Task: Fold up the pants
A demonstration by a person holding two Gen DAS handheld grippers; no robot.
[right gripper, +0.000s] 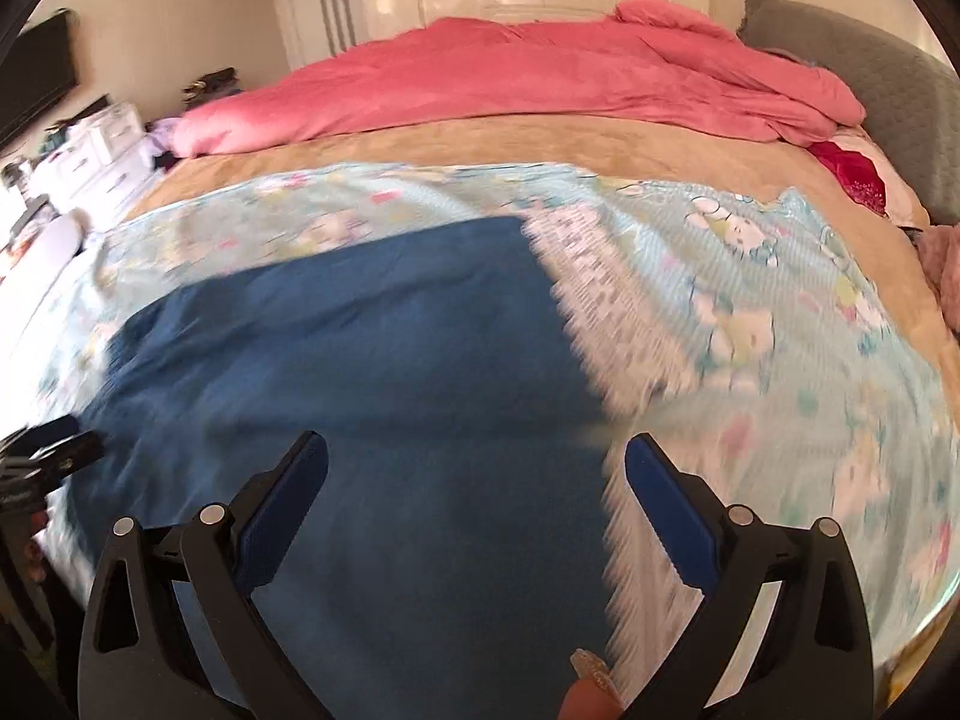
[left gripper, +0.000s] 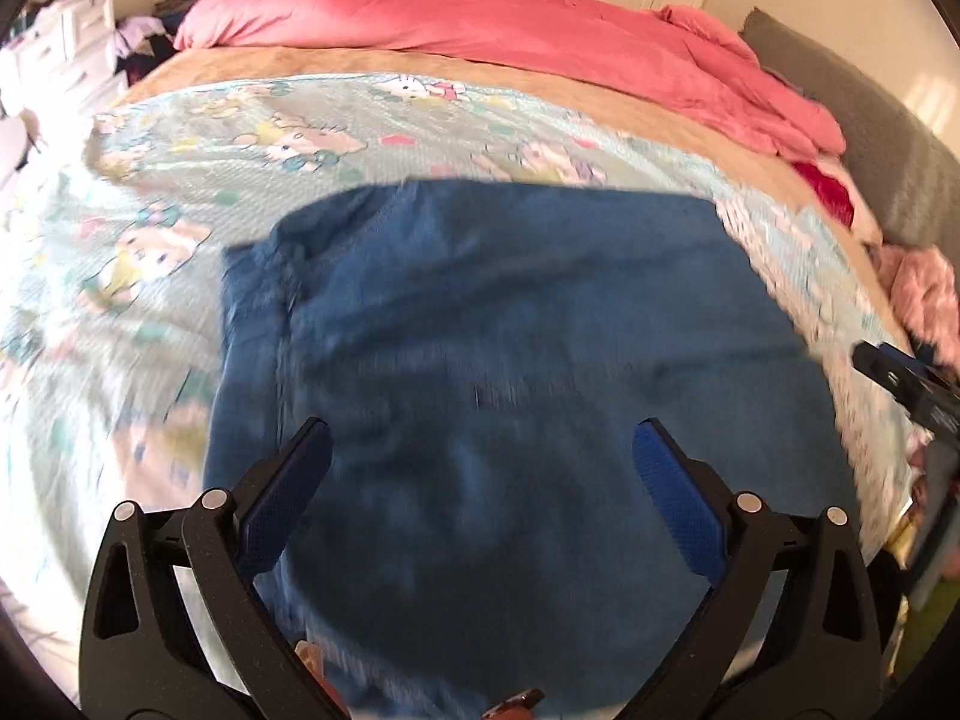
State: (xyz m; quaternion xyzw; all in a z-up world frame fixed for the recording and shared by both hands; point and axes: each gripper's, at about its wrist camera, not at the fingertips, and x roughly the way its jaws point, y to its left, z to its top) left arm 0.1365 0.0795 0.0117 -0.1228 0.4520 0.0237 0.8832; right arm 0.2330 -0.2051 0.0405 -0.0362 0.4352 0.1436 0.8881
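The wide bed (right gripper: pixel 420 150) with its tan plush cover fills both views, a rumpled pink duvet (right gripper: pixel 510 78) heaped along its far edge and a grey quilted headboard (right gripper: pixel 888 90) at its right end. Over the near half lies a pale blue cartoon-print sheet (right gripper: pixel 750 276), and on that, close to the bed's near edge, rest the dark blue fleece pants (left gripper: pixel 510 330). They look like one compact, roughly rectangular slab with a straight far edge and a seamed, layered left side, so I judge that at least one fold is in place; both views are blurred, so the number of layers cannot be told. What seems left is a further fold or a final smoothing. The black left gripper with blue pads (left gripper: pixel 480 462) hovers above the near part of the pants, jaws spread wide and empty. The matching right gripper (right gripper: pixel 477 468) hangs over the pants' right edge, one finger above the fabric and the other above the sheet, likewise released and holding nothing
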